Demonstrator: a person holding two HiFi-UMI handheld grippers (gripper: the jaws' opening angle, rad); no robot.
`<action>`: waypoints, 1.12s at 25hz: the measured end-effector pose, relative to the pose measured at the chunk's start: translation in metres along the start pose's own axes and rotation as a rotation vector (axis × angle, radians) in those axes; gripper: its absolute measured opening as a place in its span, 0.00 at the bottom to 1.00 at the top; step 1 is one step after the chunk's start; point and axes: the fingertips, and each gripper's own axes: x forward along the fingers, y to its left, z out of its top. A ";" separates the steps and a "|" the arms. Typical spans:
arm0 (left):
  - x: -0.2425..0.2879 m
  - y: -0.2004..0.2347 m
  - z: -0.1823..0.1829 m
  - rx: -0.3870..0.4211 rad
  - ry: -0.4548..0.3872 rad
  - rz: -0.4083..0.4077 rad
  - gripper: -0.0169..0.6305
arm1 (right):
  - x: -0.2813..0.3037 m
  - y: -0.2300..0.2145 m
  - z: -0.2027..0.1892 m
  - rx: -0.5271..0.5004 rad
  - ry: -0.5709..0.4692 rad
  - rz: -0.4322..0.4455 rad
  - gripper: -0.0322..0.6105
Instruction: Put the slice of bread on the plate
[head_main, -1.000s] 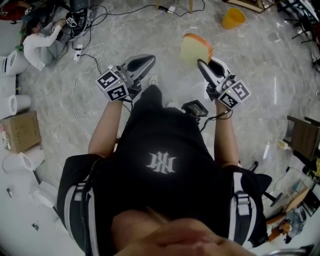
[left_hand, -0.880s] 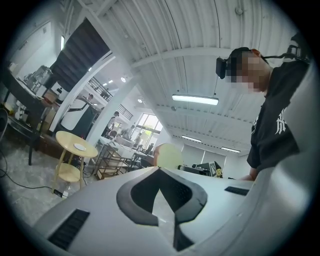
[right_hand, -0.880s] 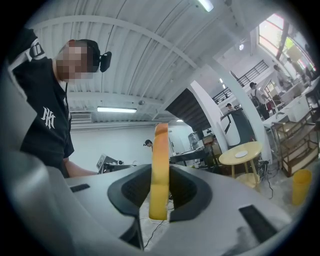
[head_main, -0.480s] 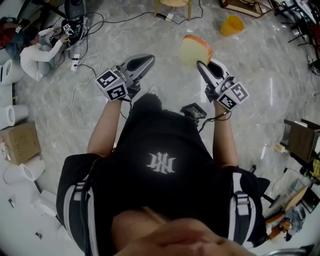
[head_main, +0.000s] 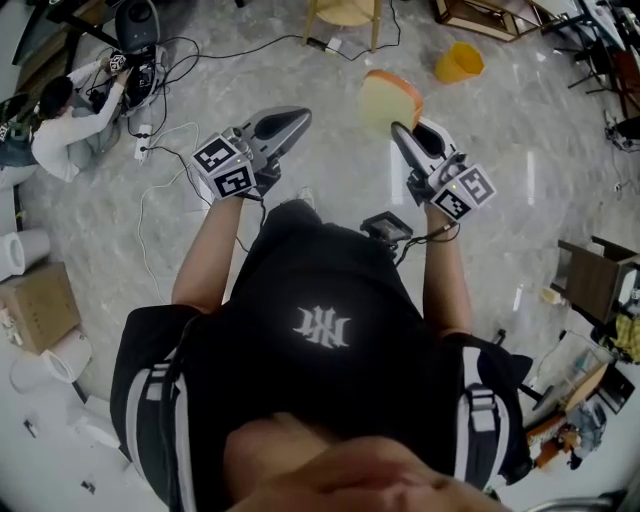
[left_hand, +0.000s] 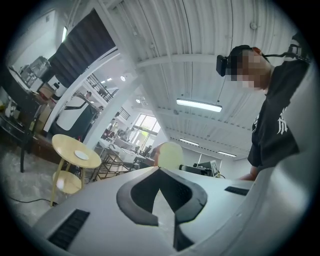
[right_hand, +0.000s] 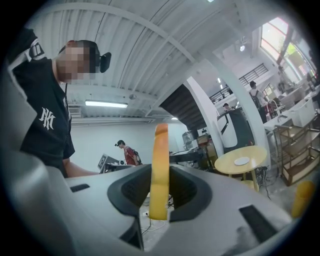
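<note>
**Q:** Right claw, what's it doing?
**A:** My right claw (right_hand: 160, 196) is clenched on the slice of bread (right_hand: 160, 165). The slice stands upright and edge-on between the jaws, pads pressing both faces. The head view shows the same: right claw (head_main: 398, 128) grips the lower part of the slice of bread (head_main: 388, 100), and the rest sticks out past the tips, over the floor (head_main: 520, 140).

**Q:** Left claw?
**A:** My left claw (left_hand: 159, 171) is shut, tips touching, nothing between them. In the head view it (head_main: 296, 122) is out in front of me, level, beside the right one but well apart from it.

**Q:** Where's the plate?
**A:** The plate (right_hand: 241, 161) is small and white and sits on the round table (right_hand: 227, 166), well away from the bread. The left gripper view also catches the plate (left_hand: 81, 155) on that round table (left_hand: 62, 145). The bread isn't on it yet. From the head camera only the round table (head_main: 345, 12) shows, at the top edge; I can't make the plate out there.

**Q:** Anything else?
**A:** A yellow bucket (head_main: 458, 62) is on the floor right of the table. A person (head_main: 65, 125) sits on the floor at far left among cables (head_main: 165, 150). A cardboard box (head_main: 40, 305) is at the left edge.
</note>
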 end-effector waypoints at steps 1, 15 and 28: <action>0.001 0.006 0.004 -0.002 0.000 -0.005 0.04 | 0.006 -0.002 0.002 -0.001 0.001 -0.003 0.20; 0.007 0.061 0.022 -0.020 0.007 -0.038 0.04 | 0.050 -0.034 0.011 0.061 -0.032 -0.039 0.20; 0.055 0.117 0.035 -0.020 0.025 0.007 0.04 | 0.074 -0.111 0.026 0.071 -0.040 -0.015 0.20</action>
